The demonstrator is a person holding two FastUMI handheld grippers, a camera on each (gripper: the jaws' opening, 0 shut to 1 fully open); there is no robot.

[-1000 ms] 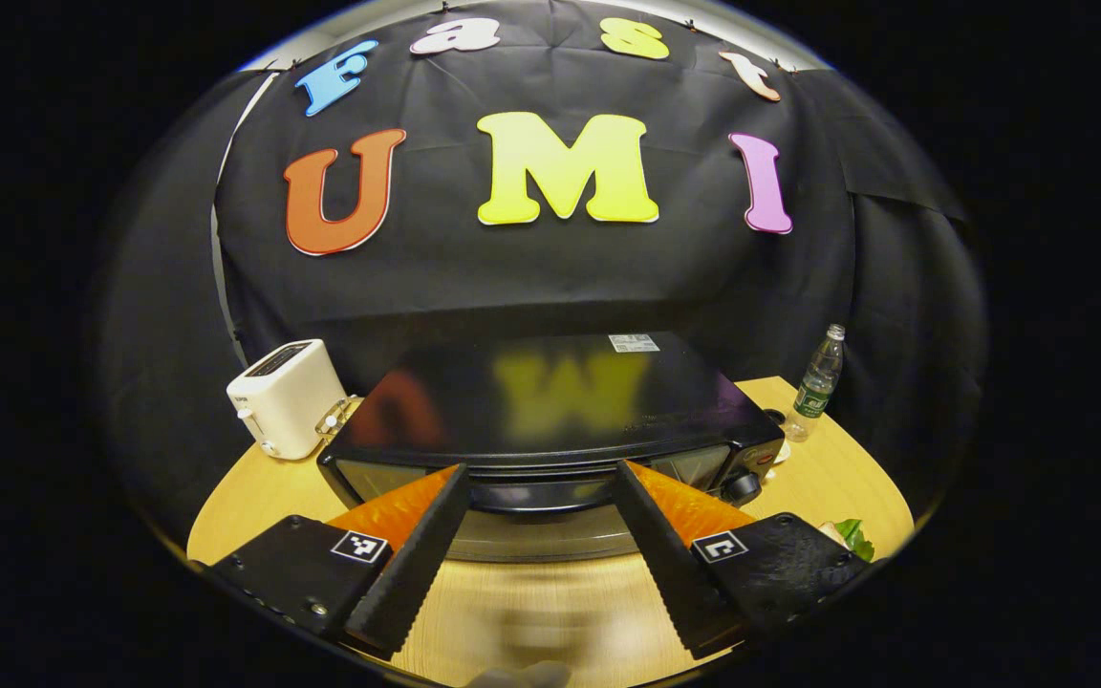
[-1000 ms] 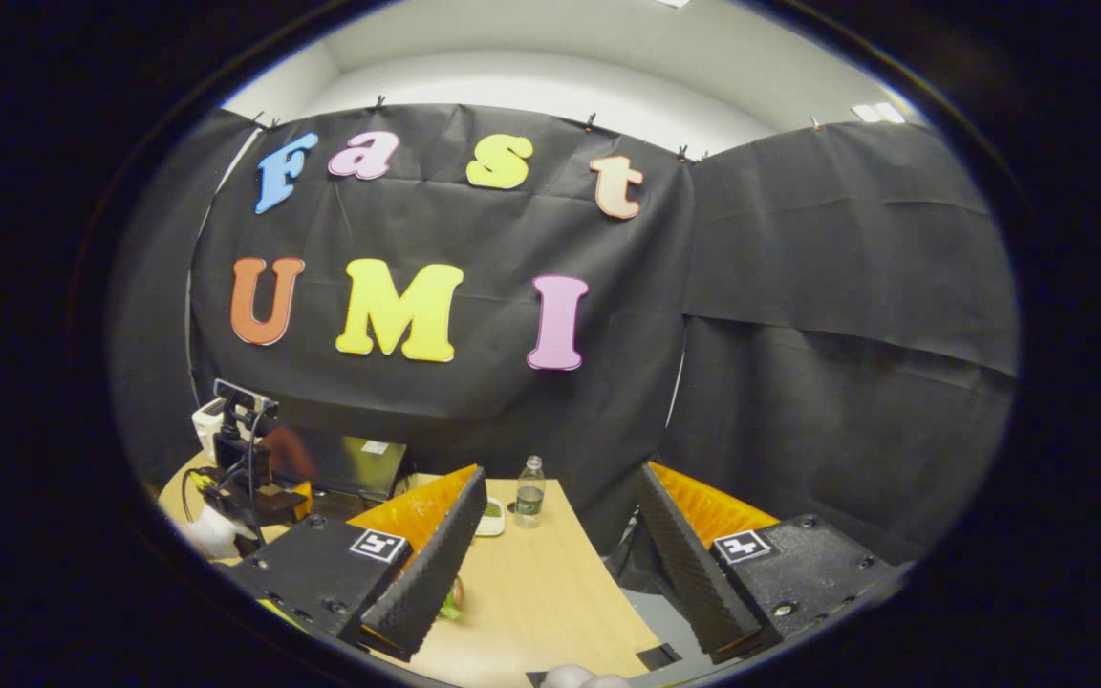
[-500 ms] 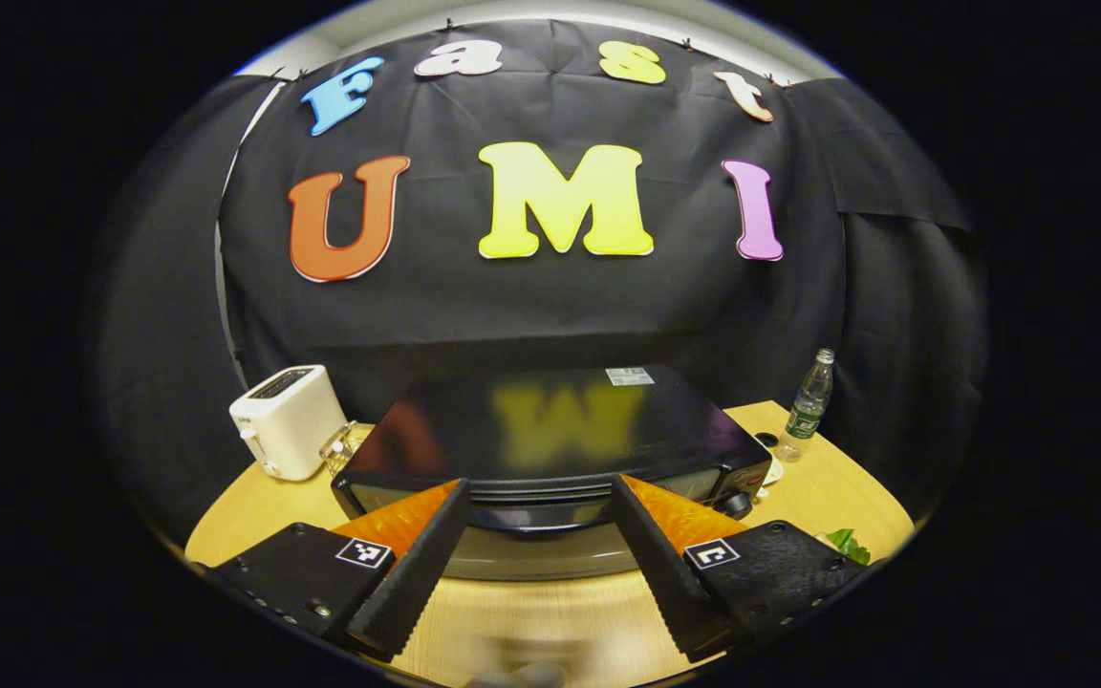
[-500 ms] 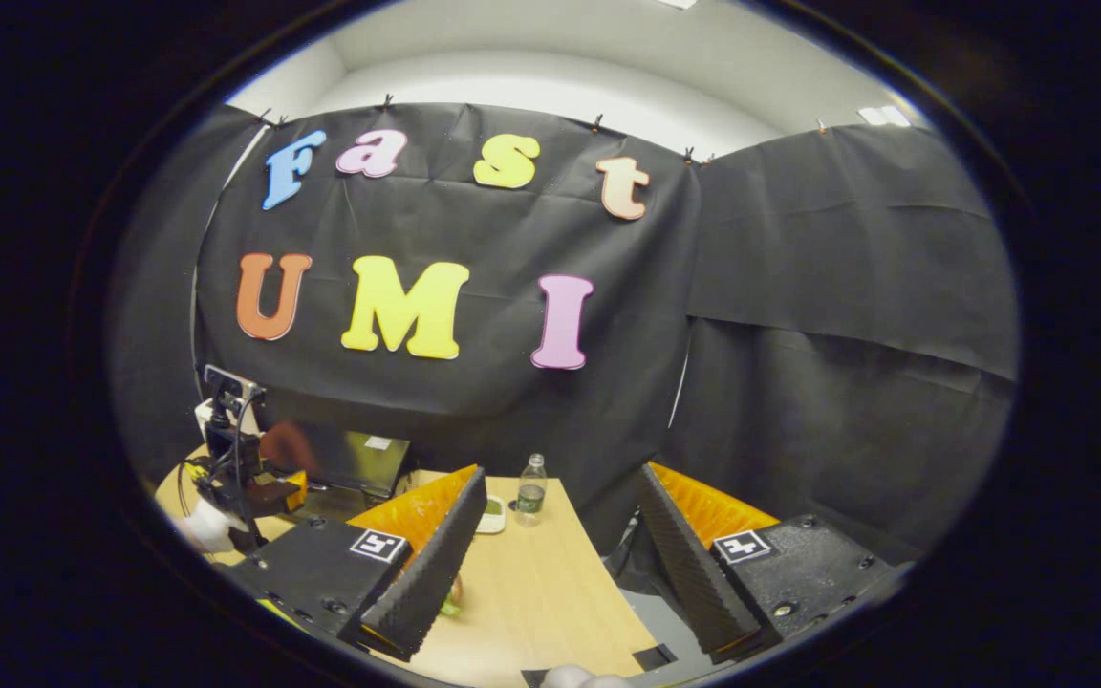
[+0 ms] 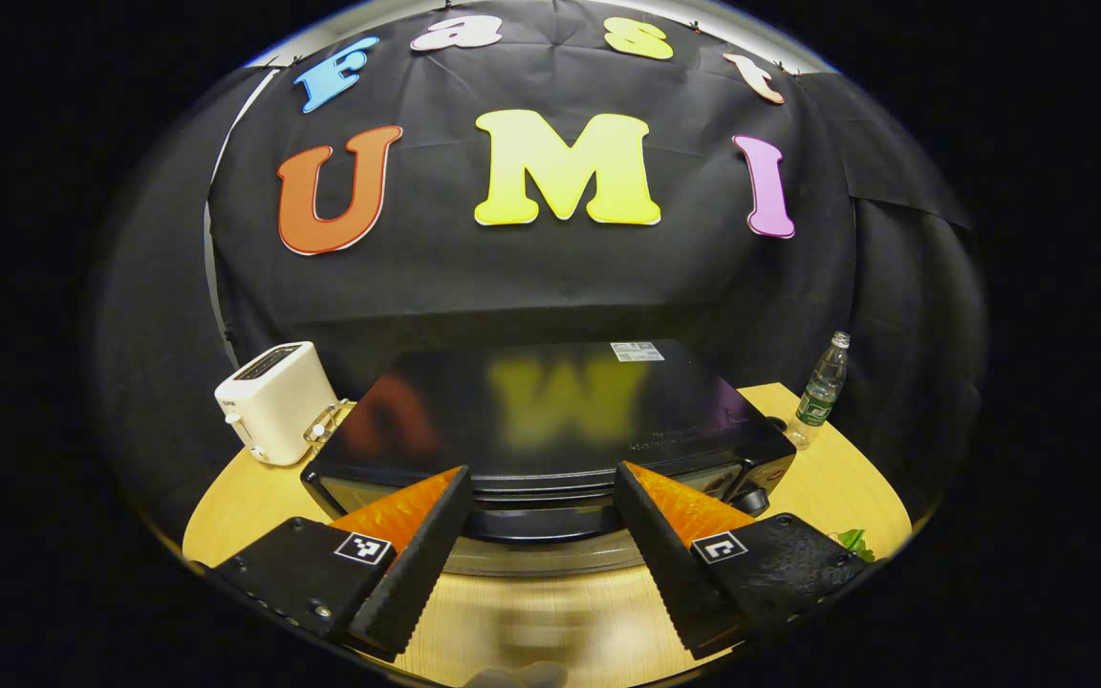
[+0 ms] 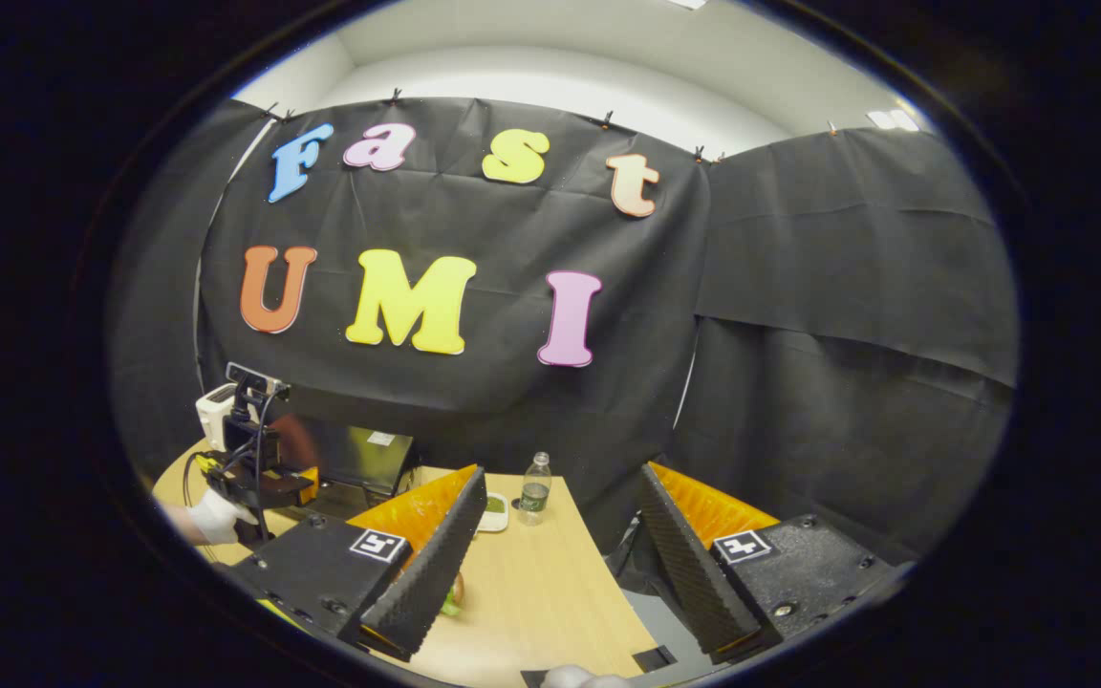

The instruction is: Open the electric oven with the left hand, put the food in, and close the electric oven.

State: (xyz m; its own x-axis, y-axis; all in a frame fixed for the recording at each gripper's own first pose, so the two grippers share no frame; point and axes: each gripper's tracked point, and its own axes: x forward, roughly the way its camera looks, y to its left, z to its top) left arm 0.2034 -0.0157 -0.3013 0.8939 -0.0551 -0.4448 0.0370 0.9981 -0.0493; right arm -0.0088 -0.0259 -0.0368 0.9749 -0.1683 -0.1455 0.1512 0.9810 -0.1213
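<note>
- left tongs [image 5: 541,535] gape wide, released, just before the closed electric oven [image 5: 550,430] on the desk [image 5: 245,497].
- right tongs [image 6: 560,554] released too.
- risk: approaching high, they could miss the door handle [image 5: 541,521].

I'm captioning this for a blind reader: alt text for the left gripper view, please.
The open left gripper faces a black oven on a wooden table, its door handle between the fingers. A white toaster stands left, a bottle right.
</note>
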